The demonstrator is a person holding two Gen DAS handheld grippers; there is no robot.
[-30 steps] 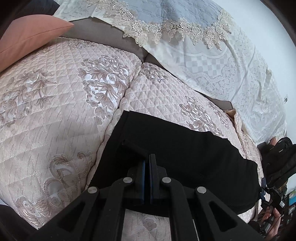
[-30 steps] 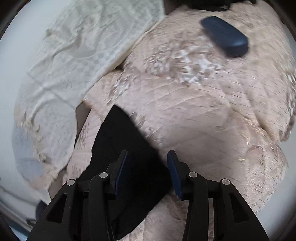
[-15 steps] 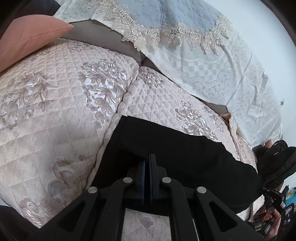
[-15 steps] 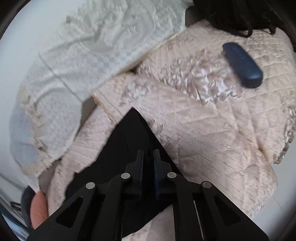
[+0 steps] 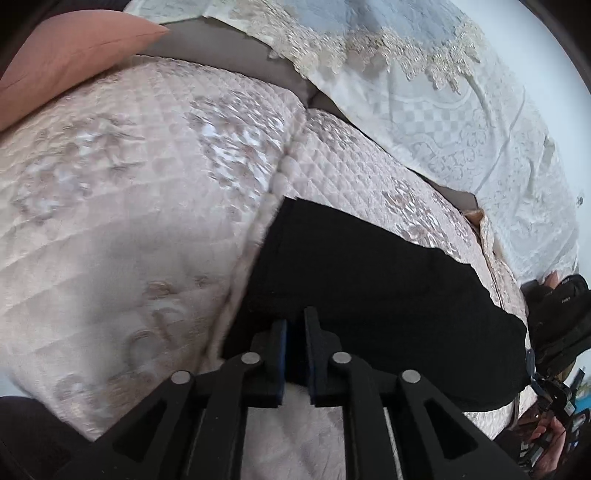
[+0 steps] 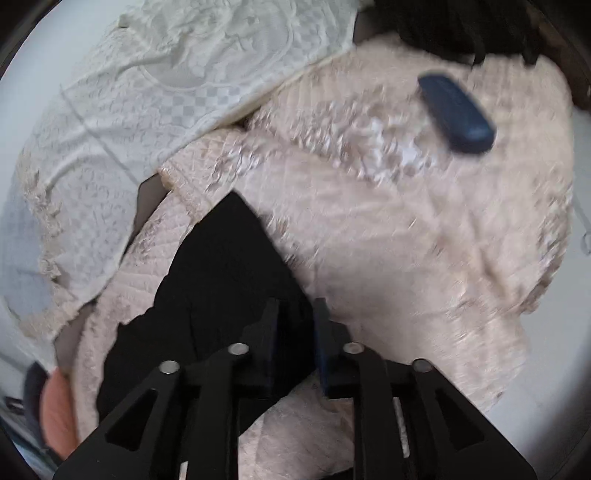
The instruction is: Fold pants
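Black pants [image 5: 369,280] lie folded on a pink quilted sofa cover [image 5: 129,221]. My left gripper [image 5: 295,332] sits at their near edge with the jaws a narrow gap apart, black cloth between them. In the right wrist view the pants [image 6: 221,266] form a dark wedge pointing away. My right gripper [image 6: 295,325] is over their near right edge, jaws slightly apart with cloth between them. Both views are blurred by motion.
A salmon pillow [image 5: 66,55] lies at the back left. A white lace cloth [image 5: 443,103] drapes the sofa back. A dark blue case [image 6: 456,112] lies on the quilt at right, with black items [image 6: 461,29] behind it. A person's gloved hand [image 5: 557,310] holds the other gripper at right.
The right gripper closed on the pants edge half a second ago and its jaws have now parted slightly. The left jaws have also parted a little. Both cameras have shifted.
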